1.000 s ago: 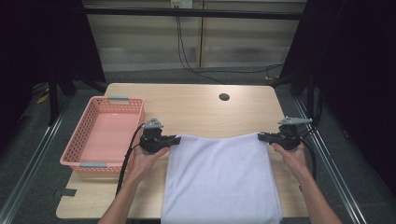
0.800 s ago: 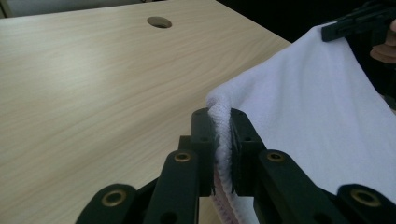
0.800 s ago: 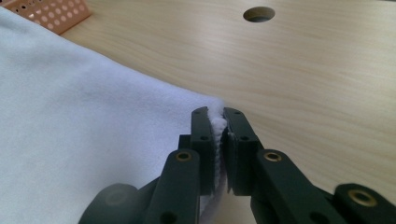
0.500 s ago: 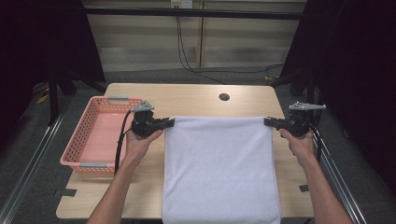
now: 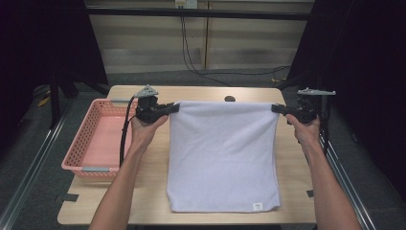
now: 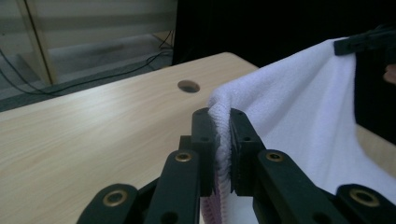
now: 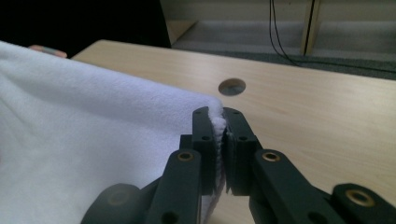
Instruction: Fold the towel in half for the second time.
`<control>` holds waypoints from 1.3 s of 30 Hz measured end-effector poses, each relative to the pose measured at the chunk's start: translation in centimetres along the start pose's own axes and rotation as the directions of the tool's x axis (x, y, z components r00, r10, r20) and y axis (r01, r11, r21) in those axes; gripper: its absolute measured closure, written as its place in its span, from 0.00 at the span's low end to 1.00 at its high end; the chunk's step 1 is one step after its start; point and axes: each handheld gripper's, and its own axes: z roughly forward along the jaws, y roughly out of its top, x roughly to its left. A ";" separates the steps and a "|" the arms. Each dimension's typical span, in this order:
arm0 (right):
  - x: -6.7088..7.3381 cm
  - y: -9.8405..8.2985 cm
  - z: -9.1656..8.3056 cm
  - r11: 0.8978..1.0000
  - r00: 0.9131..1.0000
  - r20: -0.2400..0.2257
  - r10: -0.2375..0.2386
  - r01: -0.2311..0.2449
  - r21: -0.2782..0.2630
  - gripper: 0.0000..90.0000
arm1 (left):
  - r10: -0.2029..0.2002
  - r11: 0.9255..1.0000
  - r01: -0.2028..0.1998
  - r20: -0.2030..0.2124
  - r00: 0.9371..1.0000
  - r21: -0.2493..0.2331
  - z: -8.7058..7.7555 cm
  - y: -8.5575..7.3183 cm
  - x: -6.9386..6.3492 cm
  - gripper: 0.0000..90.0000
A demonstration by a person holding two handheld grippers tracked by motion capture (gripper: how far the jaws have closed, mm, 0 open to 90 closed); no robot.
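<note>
Both grippers have lifted the towel's far edge off the table since 1 second ago. Then, that edge lay low on the wood between the hands; now it is stretched taut and raised, running straight from the left gripper to the right gripper, and both hands sit farther from the person than they did.

The left gripper is clamped on the towel's far left corner; in the left gripper view its jaws pinch a thick fold of white terry with no gap showing. The right gripper is clamped on the far right corner; in the right gripper view the cloth is squeezed thin between the narrow jaws.

The towel hangs as a sloping sheet from the 2 held corners down toward the person, its near edge and small label resting on the table's near side. A pink basket sits at the left, apart from the cloth. A round hole in the tabletop lies just beyond the raised edge.

With both far corners held and the cloth pulled flat, the towel looks ready for a fold: carrying the raised edge toward the near edge would halve it. Even tension matters, since a slack corner would skew the fold.
</note>
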 end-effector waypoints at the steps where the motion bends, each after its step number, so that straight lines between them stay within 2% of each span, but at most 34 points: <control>1: 0.1 0.1 -0.3 1.000 1.000 -0.001 0.004 -0.004 -0.012 0.94 | 0.008 1.000 -0.008 0.002 1.000 -0.007 -0.3 0.1 -0.2 0.92; 5: 1.1 0.0 -1.8 0.999 0.999 -0.030 -0.021 0.020 -0.042 0.94 | 0.035 0.999 -0.035 0.018 0.999 -0.014 -1.8 -0.5 -1.5 0.92; 6: 1.4 -0.3 -2.4 0.998 0.998 -0.049 -0.029 0.027 -0.054 0.94 | 0.037 0.999 -0.036 0.015 0.999 -0.019 -2.1 -0.8 -1.8 0.92; 8: 1.9 -0.8 -3.3 0.998 0.998 -0.051 -0.038 0.035 -0.057 0.94 | 0.023 0.999 -0.022 0.039 0.999 -0.028 -2.8 -1.6 -2.3 0.92; 10: 2.6 -1.7 -4.2 0.997 0.995 -0.076 -0.058 0.054 -0.052 0.94 | 0.039 0.999 -0.038 0.035 0.999 -0.016 -3.5 -2.5 -3.1 0.92; 12: 3.0 -2.6 -4.9 0.997 0.993 -0.099 -0.063 0.058 -0.053 0.94 | 0.059 0.998 -0.058 0.050 0.997 -0.003 -4.4 -3.5 -4.1 0.92; 16: 3.7 -4.9 -6.6 0.996 0.985 -0.158 -0.067 0.056 -0.075 0.94 | 0.052 0.999 -0.051 0.088 0.995 -0.013 -6.1 -5.3 -5.3 0.92; 17: 4.0 -5.4 -7.0 0.996 0.983 -0.172 -0.070 0.058 -0.074 0.94 | 0.054 0.998 -0.053 0.093 0.994 -0.018 -6.5 -5.8 -5.7 0.92; 19: 4.8 -6.3 -7.7 0.995 0.980 -0.180 -0.090 0.080 -0.061 0.94 | 0.051 0.999 -0.051 0.097 0.994 0.006 -7.0 -6.6 -6.4 0.92; 20: 5.2 -6.7 -8.0 0.995 0.978 -0.186 -0.098 0.089 -0.056 0.94 | 0.066 0.998 -0.066 0.097 0.993 0.006 -7.4 -7.0 -6.8 0.92; 22: 6.0 -7.5 -8.7 0.992 0.973 -0.195 -0.126 0.121 -0.038 0.94 | 0.040 0.999 -0.043 0.098 0.994 0.031 -7.9 -7.8 -7.4 0.91; 25: 6.7 -9.0 -9.6 0.989 0.968 -0.204 -0.145 0.149 0.004 0.94 | 0.031 0.997 -0.039 0.122 0.992 0.061 -8.7 -9.1 -8.1 0.91; 27: 7.1 -10.5 -10.1 0.988 0.967 -0.212 -0.140 0.150 0.031 0.94 | 0.043 0.994 -0.055 0.129 0.991 0.091 -9.0 -10.1 -8.6 0.91; 29: 7.4 -11.7 -10.4 0.987 0.966 -0.218 -0.137 0.150 0.048 0.94 | 0.016 0.993 -0.036 0.165 0.986 0.116 -9.1 -11.3 -8.9 0.90; 31: 7.8 -13.3 -10.8 0.985 0.968 -0.209 -0.141 0.158 0.066 0.93 | 0.020 0.984 -0.051 0.178 0.984 0.170 -9.1 -12.6 -9.2 0.89; 32: 7.9 -13.9 -11.0 0.986 0.967 -0.218 -0.128 0.147 0.075 0.93 | 0.018 0.981 -0.052 0.182 0.983 0.184 -9.0 -13.1 -9.3 0.89; 34: 8.1 -15.0 -11.0 0.980 0.966 -0.222 -0.133 0.162 0.119 0.92 | 0.005 0.977 -0.046 0.192 0.981 0.210 -9.0 -13.9 -9.5 0.89; 36: 8.3 -15.8 -11.3 0.977 0.965 -0.231 -0.126 0.162 0.140 0.91 | 0.019 0.965 -0.075 0.219 0.976 0.251 -9.1 -14.6 -10.0 0.89; 39: 8.4 -16.8 -11.8 0.971 0.963 -0.241 -0.117 0.162 0.174 0.85 | 0.020 0.963 -0.085 0.244 0.969 0.257 -9.7 -15.1 -10.4 0.86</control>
